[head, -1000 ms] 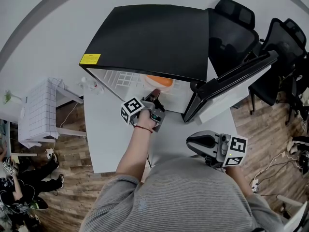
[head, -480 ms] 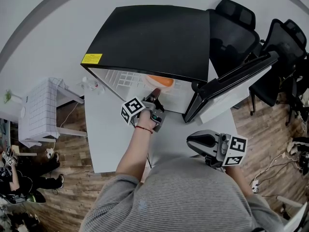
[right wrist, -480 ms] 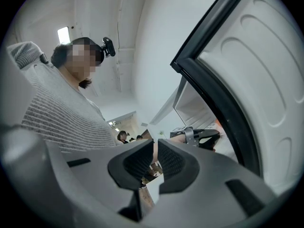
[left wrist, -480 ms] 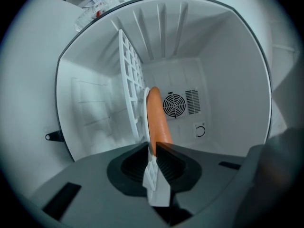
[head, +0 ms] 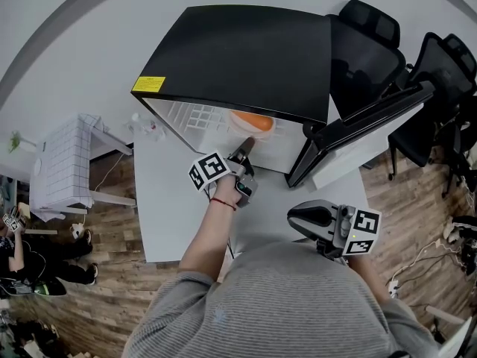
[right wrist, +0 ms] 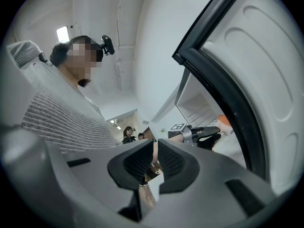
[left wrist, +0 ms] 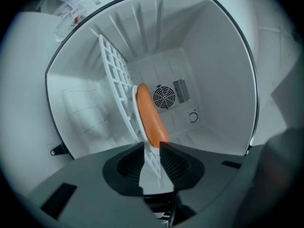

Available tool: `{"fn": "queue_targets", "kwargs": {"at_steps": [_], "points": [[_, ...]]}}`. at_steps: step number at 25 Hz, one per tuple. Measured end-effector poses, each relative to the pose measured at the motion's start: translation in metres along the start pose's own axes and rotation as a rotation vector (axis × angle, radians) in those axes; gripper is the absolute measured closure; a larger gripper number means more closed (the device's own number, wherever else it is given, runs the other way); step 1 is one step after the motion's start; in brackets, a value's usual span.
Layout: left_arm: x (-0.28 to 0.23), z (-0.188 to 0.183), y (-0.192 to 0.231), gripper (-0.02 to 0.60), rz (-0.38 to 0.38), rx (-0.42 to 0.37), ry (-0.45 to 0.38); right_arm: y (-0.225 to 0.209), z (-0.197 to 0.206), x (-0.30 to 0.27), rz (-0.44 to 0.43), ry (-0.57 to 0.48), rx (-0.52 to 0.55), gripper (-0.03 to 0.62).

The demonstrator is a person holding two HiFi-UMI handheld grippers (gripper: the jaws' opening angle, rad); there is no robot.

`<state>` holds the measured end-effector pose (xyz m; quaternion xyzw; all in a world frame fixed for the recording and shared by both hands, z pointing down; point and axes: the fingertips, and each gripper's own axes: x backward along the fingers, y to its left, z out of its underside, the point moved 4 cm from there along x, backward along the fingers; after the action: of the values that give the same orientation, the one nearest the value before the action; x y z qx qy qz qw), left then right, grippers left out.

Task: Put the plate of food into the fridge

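Left gripper view, lower middle of the frame: the left tool (left wrist: 152, 148) has just been opening its jaws. They stand apart with the near rim of the round white plate of orange food (left wrist: 148, 120) in the gap, and the pads do not look to be pressing on it. The plate rests on the white wire shelf (left wrist: 114, 80) inside the black-topped white-lined fridge (left wrist: 213, 80), in the middle of the frame. Deeper in, a small round fan grille (left wrist: 164, 98) sits on the back wall.

The plate looks stiff, thin-rimmed and smooth, so probably slippery under the pads and apt to chip if knocked against the shelf. The near rim is the sensible hold, kept level, since the food could slide. That food is one glossy orange mound covering most of the plate. What it is I cannot tell.

In the head view the right tool (head: 298, 216) hangs at lower right above the white surface (head: 171, 200), its jaws all but together on nothing. Above it, the open fridge door (head: 358, 125) runs towards the upper right.
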<state>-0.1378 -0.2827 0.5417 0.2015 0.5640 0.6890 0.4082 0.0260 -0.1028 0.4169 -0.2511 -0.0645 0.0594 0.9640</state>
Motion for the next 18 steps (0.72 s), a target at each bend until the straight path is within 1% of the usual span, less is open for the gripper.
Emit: {"fn": "queue_targets", "kwargs": {"at_steps": [2, 4, 9, 11, 12, 14, 16, 18], "points": [[0.004, 0.003, -0.002, 0.493, -0.008, -0.080, 0.020, 0.000, 0.001, -0.001, 0.000, 0.003, -0.001, 0.576], [0.009, 0.006, -0.004, 0.494, -0.009, -0.139, 0.040, -0.001, 0.003, -0.002, 0.000, 0.007, -0.003, 0.576], [0.018, 0.014, -0.013, 0.495, 0.020, -0.225, 0.077, 0.001, 0.008, -0.009, -0.021, 0.028, -0.009, 0.576], [0.021, 0.017, -0.021, 0.502, 0.044, -0.273, 0.088, 0.003, 0.009, -0.013, -0.038, 0.038, -0.012, 0.576], [0.022, 0.019, -0.025, 0.516, 0.056, -0.305, 0.091, 0.005, 0.010, -0.015, -0.047, 0.044, -0.013, 0.576], [0.027, 0.021, -0.032, 0.548, 0.067, -0.394, 0.093, 0.007, 0.013, -0.019, -0.061, 0.055, -0.015, 0.576], [0.033, 0.023, -0.037, 0.569, 0.058, -0.510, 0.092, 0.007, 0.014, -0.021, -0.066, 0.063, -0.014, 0.576], [0.039, 0.025, -0.042, 0.571, 0.038, -0.626, 0.091, 0.007, 0.015, -0.023, -0.066, 0.072, -0.009, 0.576]]}}
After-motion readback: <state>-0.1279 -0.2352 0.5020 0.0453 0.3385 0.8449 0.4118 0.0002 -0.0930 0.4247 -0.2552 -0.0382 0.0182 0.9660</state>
